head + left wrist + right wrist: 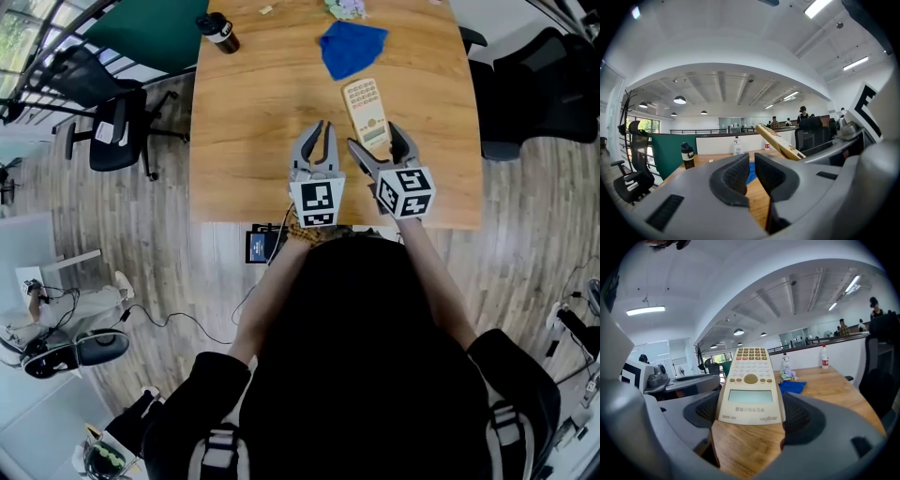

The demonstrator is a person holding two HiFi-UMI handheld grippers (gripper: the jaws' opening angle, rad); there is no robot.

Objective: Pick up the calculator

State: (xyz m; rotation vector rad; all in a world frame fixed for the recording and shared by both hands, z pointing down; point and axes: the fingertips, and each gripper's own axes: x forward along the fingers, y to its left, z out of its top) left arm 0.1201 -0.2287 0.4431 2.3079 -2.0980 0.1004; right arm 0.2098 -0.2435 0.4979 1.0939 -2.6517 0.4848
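The cream calculator (366, 111) is held near its bottom end between the jaws of my right gripper (380, 145), over the front part of the wooden table (253, 112). In the right gripper view the calculator (750, 380) fills the gap, keys and screen facing up, with both pads against its sides and its far end tilted upward. The left gripper view shows the same calculator (780, 143) slanting in the air at the right. My left gripper (319, 141) hangs just to the left of it, its jaws (751, 161) shut with nothing between them.
A blue cloth (352, 47) lies on the table beyond the calculator. A black bottle (218, 32) stands at the far left corner. Office chairs stand left (112, 122) and right (534, 94) of the table. The table's front edge is right under the grippers.
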